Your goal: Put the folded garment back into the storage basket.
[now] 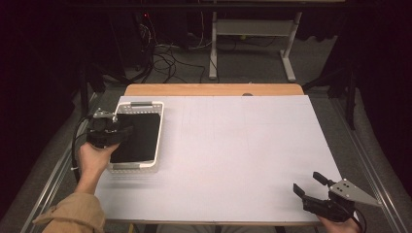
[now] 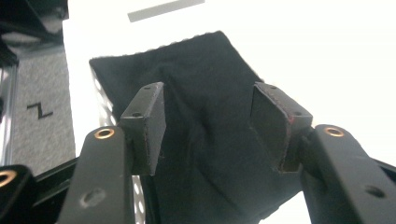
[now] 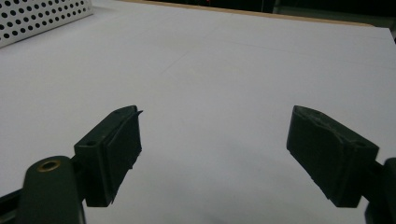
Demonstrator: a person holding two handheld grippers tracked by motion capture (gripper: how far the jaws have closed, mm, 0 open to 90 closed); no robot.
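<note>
- Left tongs [image 2: 208,123] hover over the black cloth [image 2: 205,93], jaws apart, gripping nothing
- The cloth lies in the white perforated basket [image 1: 158,124] at the bench's [image 1: 243,145] left side
- Right tongs [image 1: 311,183] gape wide over the bare near-right corner

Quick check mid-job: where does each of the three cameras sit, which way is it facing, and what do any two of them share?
High view: above the person's side, looking forward and down on the table; both hands and grippers show.
Left gripper view: rides the left gripper, looking down between open jaws at the black cloth in the basket.
Right gripper view: rides the right gripper, looking across the table between open jaws.
Shared: the basket appears in all three.
</note>
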